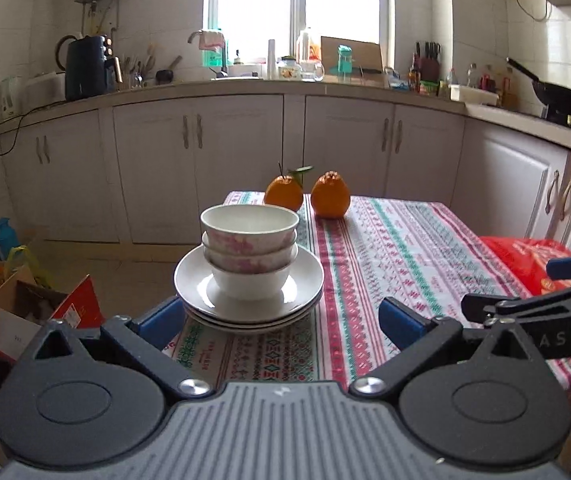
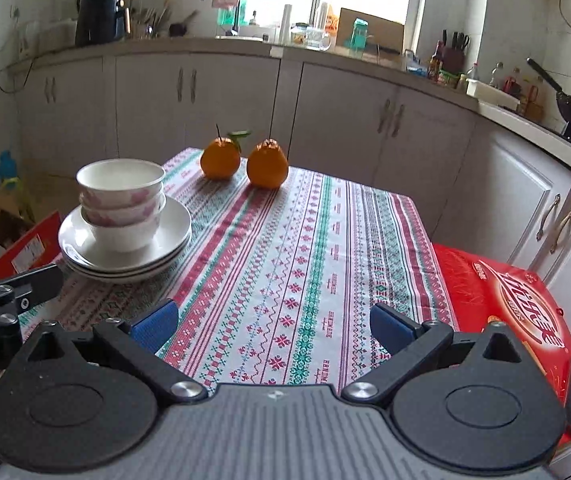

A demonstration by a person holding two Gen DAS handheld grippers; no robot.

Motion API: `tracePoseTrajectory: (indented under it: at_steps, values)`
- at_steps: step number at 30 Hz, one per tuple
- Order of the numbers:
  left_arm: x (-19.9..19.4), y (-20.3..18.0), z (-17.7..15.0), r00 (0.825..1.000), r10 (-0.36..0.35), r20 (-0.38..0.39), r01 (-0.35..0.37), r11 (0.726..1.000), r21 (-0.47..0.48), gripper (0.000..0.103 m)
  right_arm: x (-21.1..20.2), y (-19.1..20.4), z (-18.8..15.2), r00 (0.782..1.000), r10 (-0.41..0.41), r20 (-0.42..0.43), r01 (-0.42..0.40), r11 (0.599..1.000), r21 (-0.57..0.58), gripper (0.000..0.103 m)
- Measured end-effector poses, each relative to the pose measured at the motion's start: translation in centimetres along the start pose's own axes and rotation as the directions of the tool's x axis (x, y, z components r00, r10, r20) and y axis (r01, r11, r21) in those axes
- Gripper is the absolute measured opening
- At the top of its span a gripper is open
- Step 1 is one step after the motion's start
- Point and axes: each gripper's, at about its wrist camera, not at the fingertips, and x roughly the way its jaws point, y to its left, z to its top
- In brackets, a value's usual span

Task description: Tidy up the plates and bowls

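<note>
your left wrist view puts the stack of bowls point(image 1: 250, 252) dead ahead: three nested bowls sitting upright in the top of a pile of white plates point(image 1: 248, 288), right at the near left corner of the desk point(image 1: 405, 248) with its striped cloth. from here you also catch the open cardboard box point(image 1: 41, 308) on the floor to the left, and the other tool's black arm reaching in at the right edge. your right wrist view shows the same bowls point(image 2: 121, 200) and plates point(image 2: 125, 246) pushed off to the left, and gives you what the other misses: the whole red package point(image 2: 513, 320) lying at the desk's right edge. two oranges point(image 2: 245, 160) stand side by side at the far end in both views. your left hand-held gripper point(image 1: 281, 322) is released, jaws wide, its left pad just beside the plates' near rim without pressing on it. your right hand-held gripper point(image 2: 273, 324) is also released, nothing between its pads, over bare cloth and well apart from the stack.
</note>
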Motion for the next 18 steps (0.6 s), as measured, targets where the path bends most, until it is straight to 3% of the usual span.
tracePoseTrajectory:
  at_steps: [18]
  values:
    - [-0.84, -0.94, -0.31, 0.998, 0.049, 0.025, -0.049, 0.999, -0.006, 0.102, -0.43, 0.52, -0.18, 1.0, -0.002, 0.028, 0.001, 1.0, 0.022, 0.103]
